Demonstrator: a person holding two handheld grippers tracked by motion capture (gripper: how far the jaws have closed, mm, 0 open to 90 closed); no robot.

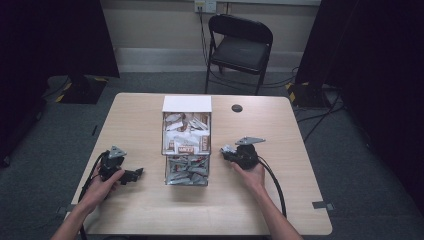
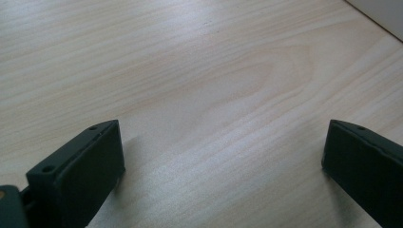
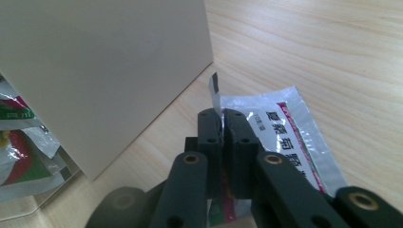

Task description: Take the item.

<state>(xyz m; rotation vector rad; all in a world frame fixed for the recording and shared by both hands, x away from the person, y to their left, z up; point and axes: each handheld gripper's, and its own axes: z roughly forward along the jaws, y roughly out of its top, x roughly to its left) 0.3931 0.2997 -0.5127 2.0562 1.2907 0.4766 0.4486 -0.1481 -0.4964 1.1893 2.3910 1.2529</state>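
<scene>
Sachet [image 3: 290, 128] lies on wooden table [image 1: 150, 120]; chair [image 1: 240, 45] beyond.

Silver sachet [image 3: 280, 128] pinched, beside box [image 3: 109, 71]

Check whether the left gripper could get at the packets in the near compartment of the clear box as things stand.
Probably yes. The left gripper is open, holds nothing, and sits on bare table beside the clear box. The box wall faces it, so it would likely have to go over the top.

Lab-type recording room: grey carpet floor [image 1: 45, 160], black curtains [image 1: 55, 35], taped stand bases [image 1: 82, 90], folding chair [image 1: 240, 45], wall socket [image 1: 205, 6], single wooden table [image 1: 140, 210].
</scene>
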